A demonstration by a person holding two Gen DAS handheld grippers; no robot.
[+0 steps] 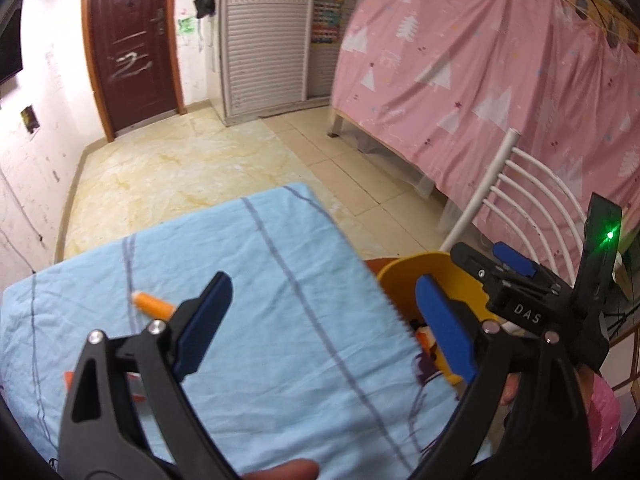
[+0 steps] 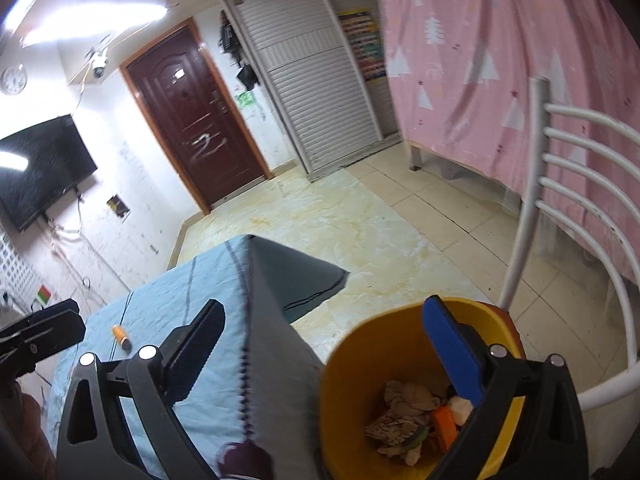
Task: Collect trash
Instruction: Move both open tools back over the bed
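A small orange tube-like piece of trash (image 1: 153,305) lies on the light blue tablecloth (image 1: 256,280); it also shows in the right wrist view (image 2: 121,336). My left gripper (image 1: 324,328) is open and empty above the cloth, to the right of the tube. An orange wrapper (image 1: 132,386) shows partly behind its left finger. A yellow trash bin (image 2: 400,344) stands beside the table's right edge and holds crumpled paper and scraps (image 2: 412,412). My right gripper (image 2: 332,352) is open and empty, its right finger over the bin's mouth. It also shows in the left wrist view (image 1: 508,268).
A white metal chair (image 2: 560,184) stands right behind the bin. A pink curtain (image 1: 480,72) covers a frame at the right. Tiled floor (image 1: 192,160), a dark red door (image 1: 128,40) and a louvred cabinet (image 1: 264,36) lie beyond. A TV (image 2: 40,168) hangs on the left wall.
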